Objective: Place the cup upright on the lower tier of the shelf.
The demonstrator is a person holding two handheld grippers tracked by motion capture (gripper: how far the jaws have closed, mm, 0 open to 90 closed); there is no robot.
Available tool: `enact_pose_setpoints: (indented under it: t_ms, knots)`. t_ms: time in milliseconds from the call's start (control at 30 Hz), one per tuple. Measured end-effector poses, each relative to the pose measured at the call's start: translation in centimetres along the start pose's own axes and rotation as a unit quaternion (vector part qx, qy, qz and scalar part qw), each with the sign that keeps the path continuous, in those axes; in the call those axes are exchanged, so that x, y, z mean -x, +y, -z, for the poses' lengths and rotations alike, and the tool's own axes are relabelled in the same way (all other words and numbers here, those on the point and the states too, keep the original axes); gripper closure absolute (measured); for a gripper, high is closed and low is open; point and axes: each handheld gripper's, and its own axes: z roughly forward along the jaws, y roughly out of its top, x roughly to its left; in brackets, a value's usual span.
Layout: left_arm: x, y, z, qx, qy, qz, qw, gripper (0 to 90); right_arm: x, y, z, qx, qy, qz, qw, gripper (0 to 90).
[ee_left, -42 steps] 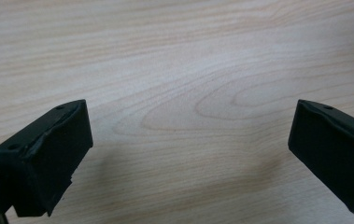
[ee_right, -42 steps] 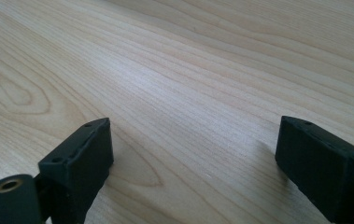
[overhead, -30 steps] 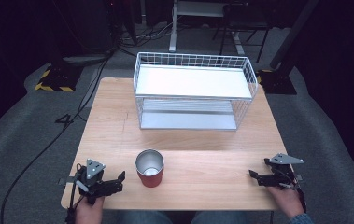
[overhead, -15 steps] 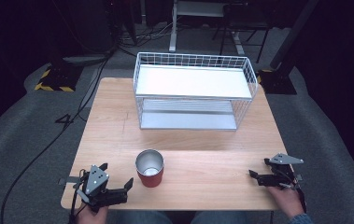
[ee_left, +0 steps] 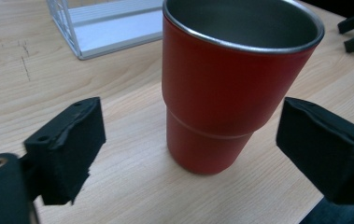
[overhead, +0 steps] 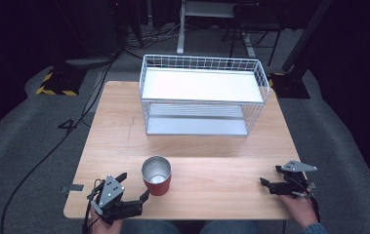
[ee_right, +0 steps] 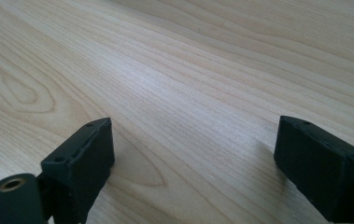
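Item one: a red tumbler-shaped metal cup with a bare steel rim and lining [overhead: 156, 175], which we found upright on the near part of the table, a little left of centre, its mouth open upward. In the left gripper view the cup [ee_left: 233, 79] stood between the two black jaws, touching neither, with bare wood showing on both sides of its base.

Item two: the left gripper [overhead: 133, 187], which we recorded at the near left corner of the table, just beside the cup and pointed toward it. Its jaws stood wide apart and gripped nothing. A grey three-cornered plate sat on top of it.

Item three: the right gripper [overhead: 265, 183], which we noted near the near right edge, well apart from the cup, its jaws pointing left. In its own view the right gripper [ee_right: 193, 154] had its jaws spread wide over bare wood, nothing between them. Its tips also appeared at the far right of the left gripper view.

Item four: a light wooden rectangular table [overhead: 212, 156], which bore all of the above.

Item five: a white wire two-tier rack with flat white shelves [overhead: 201, 100], which we logged on the far half of the table, well apart from the cup.
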Motion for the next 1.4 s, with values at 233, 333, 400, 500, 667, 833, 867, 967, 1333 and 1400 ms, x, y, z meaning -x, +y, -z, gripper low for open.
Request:
enact_pose_setpoints:
  t_ms: [233, 333, 400, 500, 667, 833, 867, 967, 1333, 1400]
  knots:
    - [0.4, 0.0, -1.2, -0.003, -0.001, 0.003, 1.0000, 10.6, 0.0, 0.0, 0.0, 0.000, 0.001, 0.002, 1.0000, 13.0]
    - [0.5, -0.1, -1.6, -0.007, -0.008, 0.006, 0.9999, 10.6, 0.0, 0.0, 0.0, 0.000, 0.001, 0.002, 1.0000, 13.0]
    - [0.6, -0.1, -2.3, -0.010, -0.014, 0.012, 0.9998, 6.7, 0.0, 0.0, 0.0, 0.000, 0.000, 0.002, 1.0000, 13.1]
    - [0.7, -0.2, -2.9, -0.016, -0.021, 0.017, 0.9995, 5.0, 0.0, 0.0, 0.0, 0.001, 0.001, 0.003, 1.0000, 13.6]
    - [1.0, -0.3, -3.4, -0.021, -0.027, 0.019, 0.9993, 8.2, 0.0, 0.0, 0.1, 0.001, 0.001, 0.004, 1.0000, 13.8]
    - [1.0, -0.5, -4.3, -0.034, -0.025, 0.011, 0.9991, 5.9, -0.1, 0.0, 0.1, 0.001, 0.000, 0.003, 1.0000, 14.0]
    - [1.0, -0.5, -4.5, -0.037, -0.025, 0.013, 0.9989, 5.5, -0.1, -0.1, 0.1, 0.001, 0.000, 0.003, 1.0000, 14.1]
    - [1.2, -0.6, -5.0, -0.043, -0.023, 0.012, 0.9988, 6.4, -0.1, -0.1, 0.1, 0.002, 0.000, 0.003, 1.0000, 14.2]
    - [1.4, -0.8, -6.4, -0.050, -0.024, 0.019, 0.9983, 13.9, -0.1, -0.1, 0.1, 0.003, 0.002, 0.003, 1.0000, 14.9]
    - [1.4, -0.8, -6.5, -0.051, -0.024, 0.022, 0.9982, 13.5, -0.1, -0.1, 0.1, 0.003, 0.002, 0.004, 1.0000, 15.0]
